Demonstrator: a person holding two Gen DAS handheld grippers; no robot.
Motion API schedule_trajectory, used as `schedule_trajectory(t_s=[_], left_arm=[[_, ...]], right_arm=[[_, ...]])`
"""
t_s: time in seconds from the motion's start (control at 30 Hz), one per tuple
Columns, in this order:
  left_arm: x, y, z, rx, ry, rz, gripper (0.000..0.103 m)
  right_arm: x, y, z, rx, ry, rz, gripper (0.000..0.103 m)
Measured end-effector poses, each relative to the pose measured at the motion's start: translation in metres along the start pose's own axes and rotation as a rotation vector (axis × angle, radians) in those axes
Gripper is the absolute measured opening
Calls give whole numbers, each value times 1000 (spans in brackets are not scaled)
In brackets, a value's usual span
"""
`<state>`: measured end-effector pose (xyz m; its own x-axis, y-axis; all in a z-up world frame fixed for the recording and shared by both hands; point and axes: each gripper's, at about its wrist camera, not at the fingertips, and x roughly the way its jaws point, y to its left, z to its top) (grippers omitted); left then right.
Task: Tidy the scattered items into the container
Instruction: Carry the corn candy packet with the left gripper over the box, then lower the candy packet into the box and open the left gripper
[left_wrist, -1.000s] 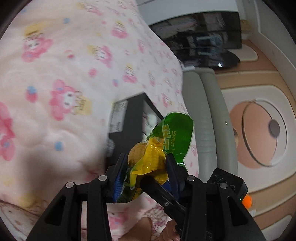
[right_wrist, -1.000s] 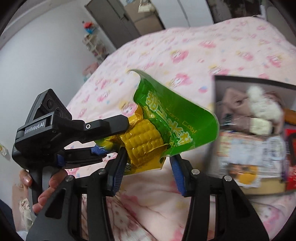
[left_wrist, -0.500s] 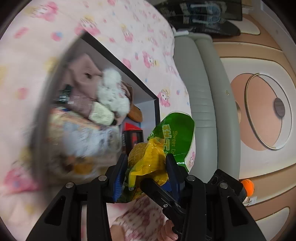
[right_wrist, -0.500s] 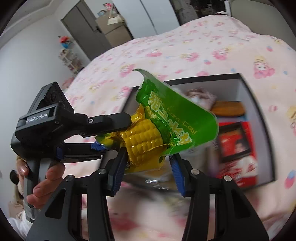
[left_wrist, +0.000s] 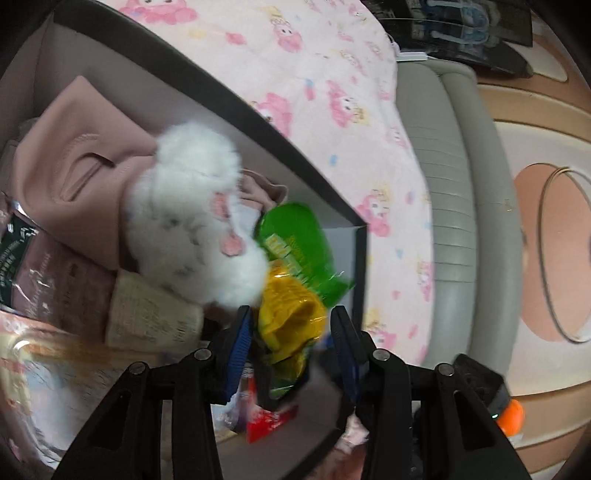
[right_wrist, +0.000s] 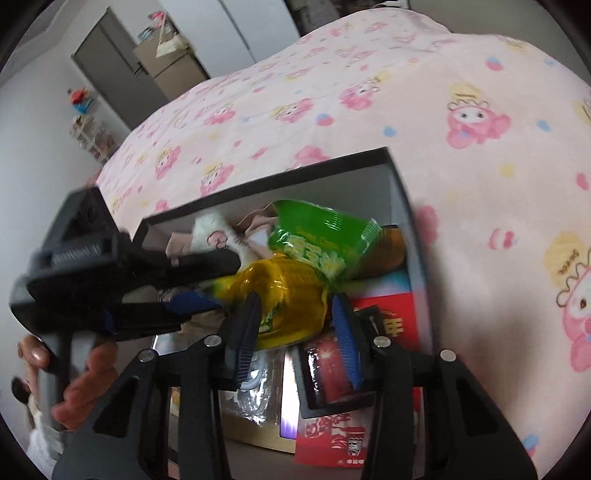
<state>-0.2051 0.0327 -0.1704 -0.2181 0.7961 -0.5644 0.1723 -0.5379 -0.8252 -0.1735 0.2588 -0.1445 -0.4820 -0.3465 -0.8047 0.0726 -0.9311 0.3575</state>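
A corn packet (left_wrist: 291, 314), green on top with a yellow cob, hangs over the black-rimmed box (left_wrist: 258, 118) on the pink bed. My left gripper (left_wrist: 291, 332) is shut on its yellow end. In the right wrist view the corn packet (right_wrist: 288, 291) lies between the blue pads of my right gripper (right_wrist: 295, 321). Those jaws are closing; the left pad touches the packet and a thin gap shows at the right pad. The left gripper (right_wrist: 221, 280) reaches in from the left, held by a hand (right_wrist: 85, 391). The box (right_wrist: 258, 184) sits just under both grippers.
Inside the box lie a white plush toy (left_wrist: 184, 221), a pink cloth (left_wrist: 74, 166), red packets (right_wrist: 391, 314) and several wrapped items. The cartoon-print bedspread (right_wrist: 443, 110) surrounds the box. A grey padded bed edge (left_wrist: 443, 221) runs along the right.
Both grippers have carried the corn packet across the bed and lower, over the box, which now fills the views. The right jaws have narrowed around the packet.
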Motion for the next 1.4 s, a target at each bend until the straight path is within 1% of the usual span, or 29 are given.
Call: schedule_trajectory(t_s=[0.07, 0.1, 0.17, 0.23, 0.3, 0.43, 0.47, 0.57, 0.77, 0.8, 0.9, 1.0, 1.1, 1.17, 1.2, 1.3, 1.4], left_arm=[[-7, -3, -4, 28, -35, 30, 38], [-13, -6, -8, 47, -66, 56, 38], [-30, -12, -18, 91, -136, 133, 38], [-36, -14, -28, 125, -165, 202, 37], [-32, -16, -38, 161, -141, 236, 36], [-6, -12, -41, 205, -57, 279, 26], [-1, -13, -42, 209, -48, 290, 26], [12, -13, -40, 206, -29, 296, 25], [31, -22, -31, 229, -13, 330, 25], [33, -24, -28, 231, -16, 330, 25], [37, -31, -24, 211, 4, 292, 25], [32, -40, -34, 257, 5, 303, 25], [13, -40, -39, 271, -44, 271, 25], [1, -38, -34, 262, -112, 290, 25], [0, -37, -30, 252, -131, 306, 25], [10, -30, -21, 219, -98, 327, 25], [22, -24, -18, 212, -63, 347, 25]], right_arm=[[-7, -3, 0, 13, -21, 6, 41], [-12, -3, -1, 5, -38, -14, 41], [-21, -1, -3, -12, -67, -58, 40], [-24, 2, -5, -22, -78, -88, 40], [-23, 2, -5, -29, -69, -109, 40], [-19, 5, -6, -44, -39, -110, 40], [-18, 6, -7, -52, -37, -117, 40], [-15, 11, -10, -80, -30, -134, 40], [-13, 11, -12, -78, -22, -134, 40], [-12, 11, -12, -78, -22, -135, 40], [-12, 11, -13, -77, -22, -139, 40], [-15, 10, -12, -72, -33, -146, 40], [-17, 7, -11, -55, -36, -142, 42], [-19, 4, -9, -42, -43, -148, 42], [-19, 3, -8, -38, -49, -158, 42], [-18, 2, -6, -43, -52, -183, 42], [-8, 1, -7, -46, -3, -145, 42]])
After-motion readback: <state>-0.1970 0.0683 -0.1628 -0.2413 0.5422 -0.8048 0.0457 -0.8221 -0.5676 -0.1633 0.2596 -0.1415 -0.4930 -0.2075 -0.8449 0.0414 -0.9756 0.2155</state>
